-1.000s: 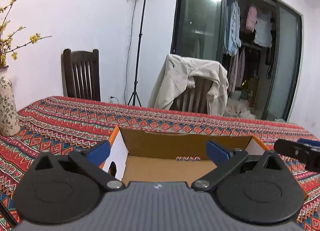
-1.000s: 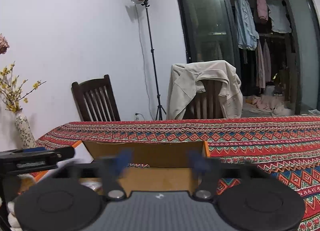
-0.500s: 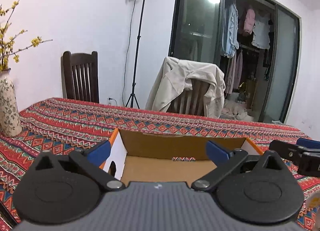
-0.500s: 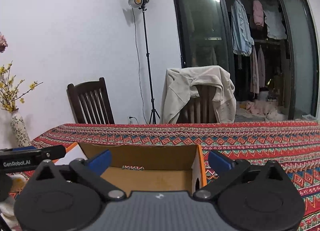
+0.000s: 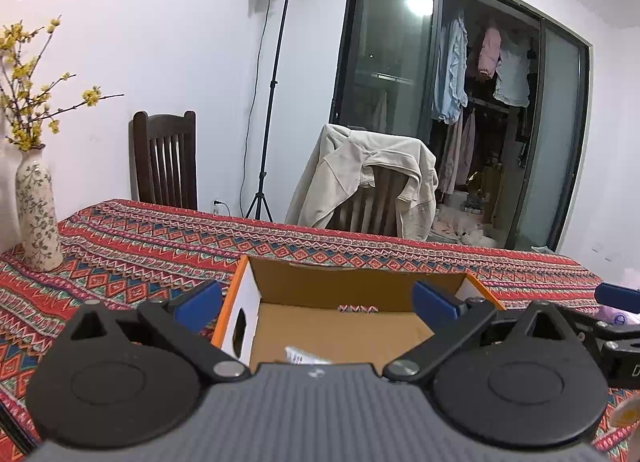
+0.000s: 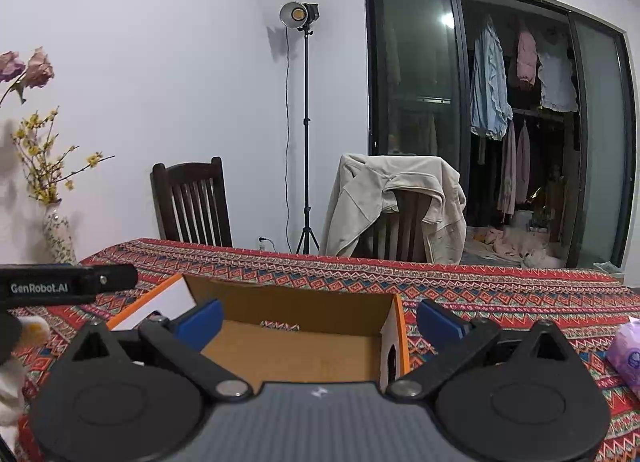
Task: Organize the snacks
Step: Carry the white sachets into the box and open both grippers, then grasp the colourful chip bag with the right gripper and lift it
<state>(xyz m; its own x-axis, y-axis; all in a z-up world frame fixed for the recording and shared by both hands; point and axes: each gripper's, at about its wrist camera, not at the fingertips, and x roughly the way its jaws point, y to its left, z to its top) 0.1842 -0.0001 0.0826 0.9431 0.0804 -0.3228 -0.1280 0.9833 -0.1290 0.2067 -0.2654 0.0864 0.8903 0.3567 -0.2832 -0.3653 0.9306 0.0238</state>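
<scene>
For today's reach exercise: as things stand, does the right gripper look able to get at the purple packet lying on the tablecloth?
Probably yes. The right gripper is open and empty, and the purple packet lies in the open on the tablecloth, off to its right. Nothing stands between them; the cardboard box sits ahead, not across that path.

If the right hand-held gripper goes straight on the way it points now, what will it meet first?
Most likely the open cardboard box. The right hand-held gripper, open and holding nothing, points slightly downward into it, so it would probably meet the box's floor or far wall first. Depth is hard to judge in this view.
</scene>
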